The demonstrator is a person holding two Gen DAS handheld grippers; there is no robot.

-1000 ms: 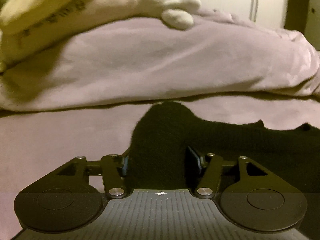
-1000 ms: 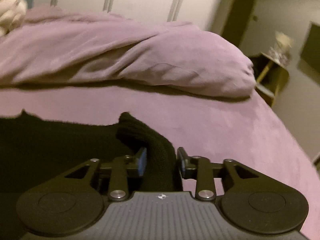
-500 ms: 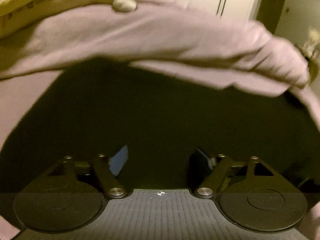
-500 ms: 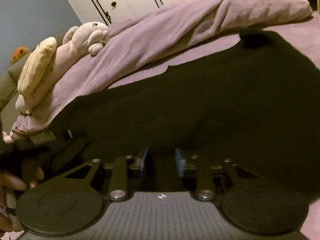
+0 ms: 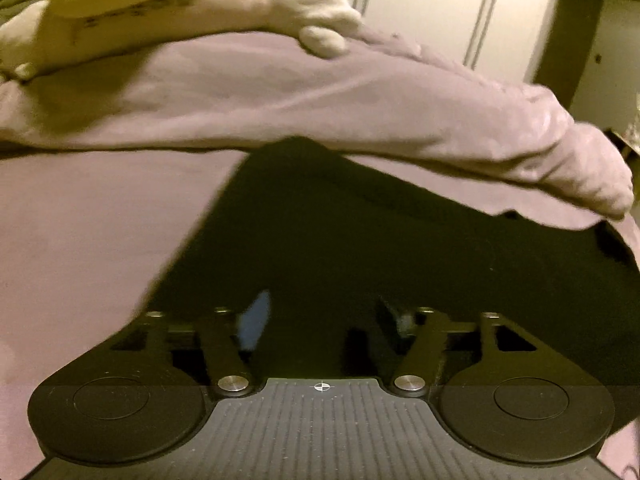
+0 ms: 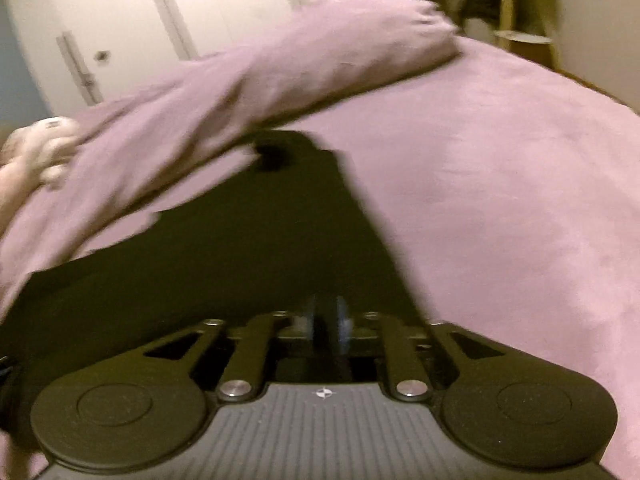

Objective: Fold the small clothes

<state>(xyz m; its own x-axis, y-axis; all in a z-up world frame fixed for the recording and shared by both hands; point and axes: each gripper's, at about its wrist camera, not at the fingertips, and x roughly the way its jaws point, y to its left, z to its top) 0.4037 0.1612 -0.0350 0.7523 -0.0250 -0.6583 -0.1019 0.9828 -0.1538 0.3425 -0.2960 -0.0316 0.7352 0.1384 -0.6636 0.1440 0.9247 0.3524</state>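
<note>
A black garment (image 5: 360, 248) lies spread on the purple bed sheet (image 5: 88, 216); it also shows in the right wrist view (image 6: 248, 248). My left gripper (image 5: 324, 320) sits over its near left edge with its jaws apart and dark cloth between them. My right gripper (image 6: 326, 326) is at the garment's near right edge, its blue pads nearly together on a thin fold of the black cloth. Both views are motion-blurred.
A bunched purple duvet (image 5: 320, 100) lies along the garment's far side, also in the right wrist view (image 6: 248, 92). A pale plush toy (image 5: 200, 4) rests on it. White wardrobe doors (image 6: 132, 28) stand behind, and a small shelf (image 6: 520, 36) at the bed's far right.
Both grippers have pulled back toward the near side, so the garment now lies stretched out away from them. The right gripper's jaws have closed further on the cloth.
</note>
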